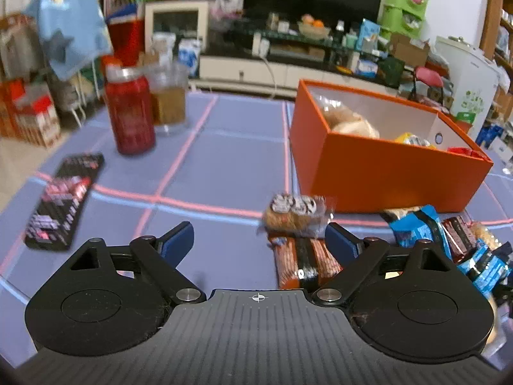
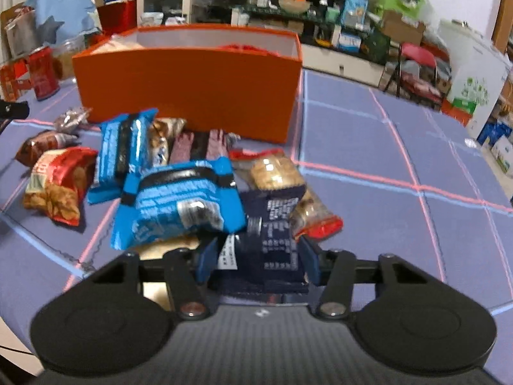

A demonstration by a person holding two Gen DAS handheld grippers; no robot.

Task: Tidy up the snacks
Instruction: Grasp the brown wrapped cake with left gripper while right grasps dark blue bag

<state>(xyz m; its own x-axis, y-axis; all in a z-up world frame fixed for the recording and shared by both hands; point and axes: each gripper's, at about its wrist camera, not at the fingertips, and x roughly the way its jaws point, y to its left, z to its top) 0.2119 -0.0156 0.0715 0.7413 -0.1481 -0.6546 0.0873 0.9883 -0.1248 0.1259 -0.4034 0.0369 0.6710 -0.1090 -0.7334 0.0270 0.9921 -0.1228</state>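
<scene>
An orange box [image 1: 378, 166] holds several snacks and stands on the purple tablecloth; it also shows in the right wrist view [image 2: 189, 80]. My left gripper [image 1: 259, 240] is open and empty above the cloth, with a brown cookie pack [image 1: 295, 215] and a red-orange pack [image 1: 304, 263] just ahead to its right. In the right wrist view a pile of snacks lies in front of the box: two blue packs [image 2: 179, 205], a red chip bag [image 2: 57, 186], a clear cracker pack [image 2: 275, 173]. My right gripper [image 2: 253, 253] has its fingers on both sides of a dark navy pack [image 2: 272, 240].
A red bottle [image 1: 130, 112] and a clear jar [image 1: 168, 96] stand at the cloth's far left. A black flat box [image 1: 64, 199] lies at the left. A TV stand and cluttered shelves lie beyond the table.
</scene>
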